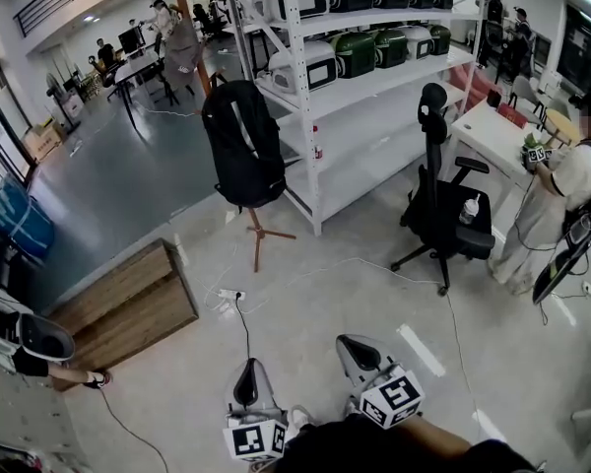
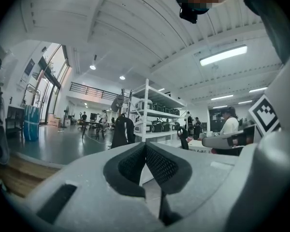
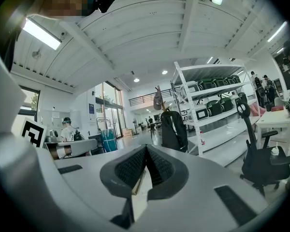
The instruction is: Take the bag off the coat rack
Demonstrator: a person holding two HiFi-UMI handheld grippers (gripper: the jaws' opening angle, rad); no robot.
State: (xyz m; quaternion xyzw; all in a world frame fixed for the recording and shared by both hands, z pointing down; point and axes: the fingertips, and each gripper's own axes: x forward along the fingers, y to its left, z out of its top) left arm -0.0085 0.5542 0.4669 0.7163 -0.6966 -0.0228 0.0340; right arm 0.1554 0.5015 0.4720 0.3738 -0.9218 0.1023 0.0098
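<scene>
grey floor, cable before bag

Bag on coat rack beside shelving

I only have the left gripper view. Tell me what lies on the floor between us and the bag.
Observer: A white power strip with a dark cable lies short of the coat rack.
Operator: Report the right hand-held gripper.
Observer: The right hand-held gripper is shut, with nothing between its jaws.
Operator: Describe the rack's base.
Observer: Its wooden feet splay out on the floor under the black bag, close to the white shelving.
</scene>
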